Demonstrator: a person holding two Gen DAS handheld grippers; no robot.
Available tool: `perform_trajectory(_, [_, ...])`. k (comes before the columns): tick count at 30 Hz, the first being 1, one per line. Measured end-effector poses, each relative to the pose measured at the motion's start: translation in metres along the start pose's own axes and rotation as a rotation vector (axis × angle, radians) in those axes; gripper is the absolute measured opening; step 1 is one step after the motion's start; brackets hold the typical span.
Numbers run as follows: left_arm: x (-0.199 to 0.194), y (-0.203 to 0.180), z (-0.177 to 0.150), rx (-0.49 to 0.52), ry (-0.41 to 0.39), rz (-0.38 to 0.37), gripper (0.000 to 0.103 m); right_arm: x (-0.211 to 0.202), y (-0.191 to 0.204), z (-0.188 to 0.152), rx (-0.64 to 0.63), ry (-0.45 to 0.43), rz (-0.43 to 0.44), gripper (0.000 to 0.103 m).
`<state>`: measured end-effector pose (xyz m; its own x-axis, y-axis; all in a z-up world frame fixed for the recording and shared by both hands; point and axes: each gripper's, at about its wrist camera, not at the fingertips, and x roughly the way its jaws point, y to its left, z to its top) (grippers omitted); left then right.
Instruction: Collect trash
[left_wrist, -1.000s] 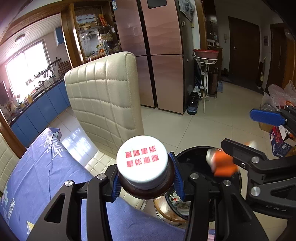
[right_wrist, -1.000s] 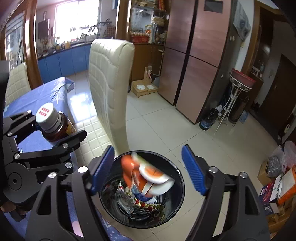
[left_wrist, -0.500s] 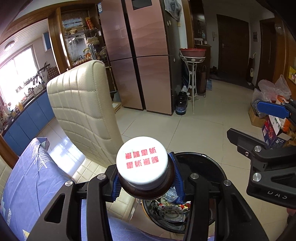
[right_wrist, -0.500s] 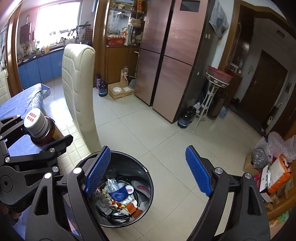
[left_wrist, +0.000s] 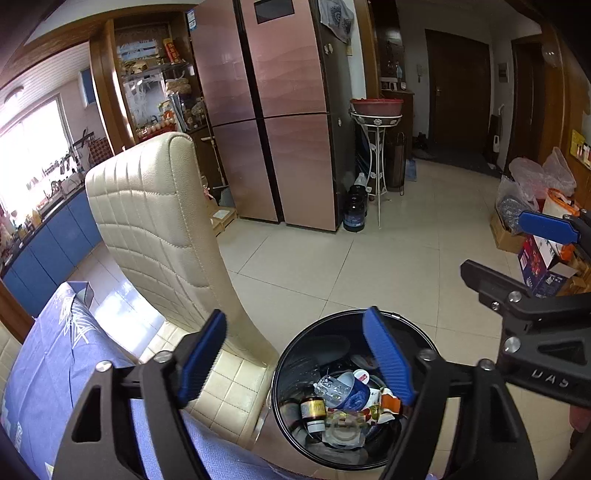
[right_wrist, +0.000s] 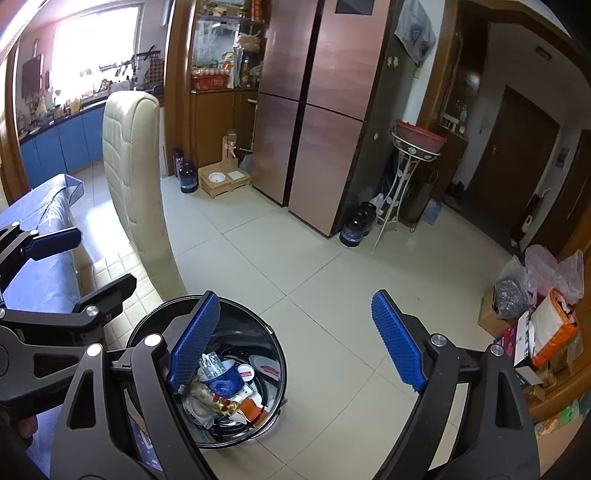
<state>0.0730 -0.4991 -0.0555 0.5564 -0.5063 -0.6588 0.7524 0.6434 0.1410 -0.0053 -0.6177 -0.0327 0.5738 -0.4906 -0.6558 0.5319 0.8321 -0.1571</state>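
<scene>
left fingers (left_wrist: 388, 354) opening, right fingers (right_wrist: 399, 339) spread, both empty above trash bin (right_wrist: 275, 339)

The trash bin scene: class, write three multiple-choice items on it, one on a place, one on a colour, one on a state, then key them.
1. The trash bin stands:
A. on the floor beside the cream chair
B. on the blue tablecloth
C. against the fridge

2. The pads of the tongs are:
A. red
B. blue
C. white

3. The left tongs are:
A. holding a jar
B. holding a cup
C. holding nothing

Key: 1 A, its rim sits by the chair seat; 2 B, blue ribbed pads; 3 C, jaws opening, nothing between them.
</scene>
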Motion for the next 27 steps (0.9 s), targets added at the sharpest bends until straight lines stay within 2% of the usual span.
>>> perform_trajectory(3, [0.001,0.003,-0.002,-0.017,0.012,0.005,0.091,0.0,-0.003,0.0,0.01,0.003,-0.012,0.084])
perform_trajectory(11, [0.003,-0.003,-0.009,0.035,0.038,0.024,0.091,-0.002,-0.008,-0.001,0.016,0.003,-0.03,0.085])
perform_trajectory(16, [0.001,-0.001,-0.01,0.027,0.042,0.007,0.091,-0.003,-0.009,-0.002,0.023,0.008,-0.038,0.085])
perform_trajectory(27, [0.001,0.002,-0.011,0.027,0.061,0.02,0.091,-0.006,-0.012,-0.004,0.025,0.002,-0.038,0.086])
